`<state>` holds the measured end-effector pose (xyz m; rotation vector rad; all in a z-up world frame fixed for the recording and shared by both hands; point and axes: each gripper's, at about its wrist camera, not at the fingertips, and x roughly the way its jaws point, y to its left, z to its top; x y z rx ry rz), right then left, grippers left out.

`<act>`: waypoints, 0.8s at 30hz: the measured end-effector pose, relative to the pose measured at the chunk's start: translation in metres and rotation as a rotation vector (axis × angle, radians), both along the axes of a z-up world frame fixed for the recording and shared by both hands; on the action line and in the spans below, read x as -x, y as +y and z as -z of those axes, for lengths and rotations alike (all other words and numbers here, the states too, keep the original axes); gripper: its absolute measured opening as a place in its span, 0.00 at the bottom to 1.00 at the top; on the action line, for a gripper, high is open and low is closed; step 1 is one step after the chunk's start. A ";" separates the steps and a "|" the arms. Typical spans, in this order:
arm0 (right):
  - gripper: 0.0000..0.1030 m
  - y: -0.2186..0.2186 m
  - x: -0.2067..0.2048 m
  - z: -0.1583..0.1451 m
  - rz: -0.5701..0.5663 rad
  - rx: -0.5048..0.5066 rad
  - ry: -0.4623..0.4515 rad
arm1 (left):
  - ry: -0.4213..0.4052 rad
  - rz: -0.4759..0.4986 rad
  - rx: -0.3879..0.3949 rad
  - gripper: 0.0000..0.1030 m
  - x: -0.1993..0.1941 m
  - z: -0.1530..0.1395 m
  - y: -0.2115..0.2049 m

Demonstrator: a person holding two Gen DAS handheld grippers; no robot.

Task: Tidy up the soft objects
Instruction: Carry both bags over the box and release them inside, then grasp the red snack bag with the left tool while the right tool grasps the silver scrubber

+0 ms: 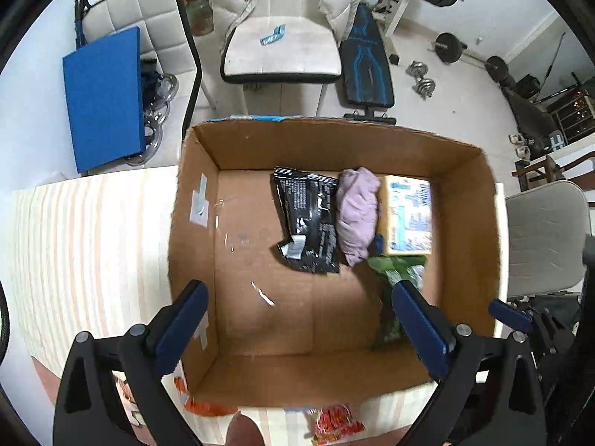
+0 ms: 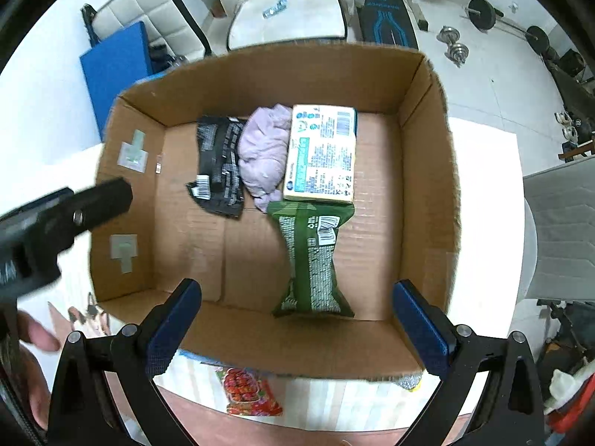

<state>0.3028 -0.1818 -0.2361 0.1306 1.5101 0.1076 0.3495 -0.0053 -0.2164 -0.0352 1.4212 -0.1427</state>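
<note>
An open cardboard box (image 1: 260, 141) (image 2: 427, 171) stands on the striped table. Inside lie a black packet (image 1: 308, 219) (image 2: 221, 163), a lilac cloth bundle (image 1: 357, 212) (image 2: 264, 148), a pale tissue pack (image 1: 409, 215) (image 2: 321, 152) and a green packet (image 1: 394, 271) (image 2: 312, 256). My left gripper (image 1: 297, 330) is open and empty above the box's near half. My right gripper (image 2: 297, 330) is open and empty above the near wall, just short of the green packet. The left gripper's body (image 2: 55, 219) shows at the left of the right wrist view.
A red snack packet (image 1: 334, 423) (image 2: 249, 390) and an orange packet (image 1: 200, 401) lie on the table (image 1: 85, 241) in front of the box. A printed item (image 2: 89, 316) lies left of it. Chairs, a blue board (image 1: 104, 96) and gym weights stand behind.
</note>
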 end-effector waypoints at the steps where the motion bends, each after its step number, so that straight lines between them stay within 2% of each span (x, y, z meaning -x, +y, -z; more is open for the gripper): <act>1: 1.00 -0.002 0.003 -0.007 0.002 -0.009 -0.017 | -0.011 0.002 0.002 0.98 0.005 -0.007 -0.001; 5: 1.00 -0.007 0.017 -0.037 -0.005 -0.052 -0.082 | -0.065 0.001 0.018 0.98 0.026 -0.039 -0.005; 9: 1.00 -0.016 0.042 -0.068 -0.063 -0.101 -0.170 | -0.114 -0.025 0.036 0.98 0.057 -0.067 -0.005; 12: 1.00 -0.030 0.068 -0.070 -0.132 -0.112 -0.174 | -0.159 -0.073 0.032 0.98 0.095 -0.070 -0.003; 13: 1.00 -0.035 0.078 -0.064 -0.160 -0.085 -0.156 | -0.163 -0.084 0.029 0.98 0.108 -0.065 -0.002; 15: 1.00 -0.043 0.090 -0.048 -0.209 -0.006 -0.115 | -0.129 -0.109 0.023 0.98 0.135 -0.044 -0.002; 16: 1.00 -0.049 0.098 -0.034 -0.239 0.056 -0.093 | -0.084 -0.116 0.043 0.97 0.149 -0.027 -0.003; 17: 1.00 -0.053 0.102 -0.023 -0.253 0.097 -0.076 | -0.051 -0.121 0.053 0.94 0.158 -0.015 -0.005; 18: 1.00 -0.058 0.106 -0.008 -0.268 0.137 -0.046 | -0.009 -0.123 0.058 0.87 0.168 0.002 -0.008; 19: 1.00 -0.062 0.109 0.008 -0.280 0.157 -0.013 | 0.039 -0.115 0.044 0.77 0.177 0.023 -0.013; 21: 1.00 -0.069 0.112 0.034 -0.286 0.172 0.030 | 0.109 -0.099 0.021 0.66 0.189 0.055 -0.023; 24: 0.97 -0.074 0.110 0.072 -0.285 0.192 0.073 | 0.206 -0.121 0.049 0.65 0.203 0.098 -0.030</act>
